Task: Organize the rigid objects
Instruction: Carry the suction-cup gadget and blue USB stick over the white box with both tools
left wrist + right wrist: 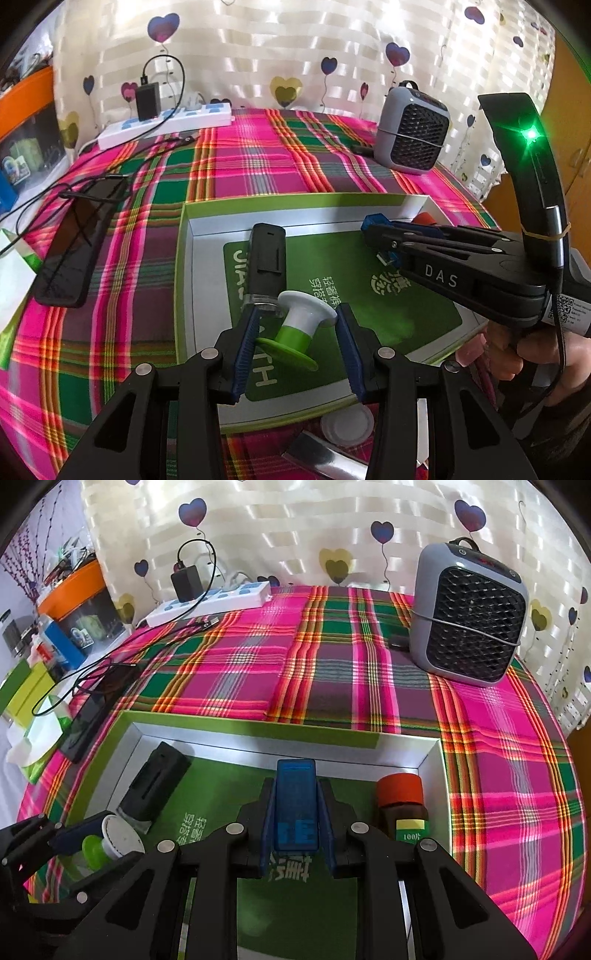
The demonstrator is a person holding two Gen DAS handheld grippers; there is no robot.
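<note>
A green-and-white box lid [187, 266] lies on the plaid cloth and holds a black stamp-like block [267, 254] and a red-capped brown bottle [400, 794]. My left gripper [295, 345] stands over the lid with its jaws around a white-and-green spool [299, 330], the right pad touching its white flange. My right gripper [297, 834] is shut on a blue translucent case [296, 801] and holds it over the lid; it also shows in the left wrist view [384, 236]. The spool shows at lower left in the right wrist view [110, 840].
A grey heater [469, 616] stands at the back right. A white power strip [166, 123] with a black charger sits at the back left. A dark phone [79, 247] and cables lie left of the lid. A white round lid [347, 424] lies by the near edge.
</note>
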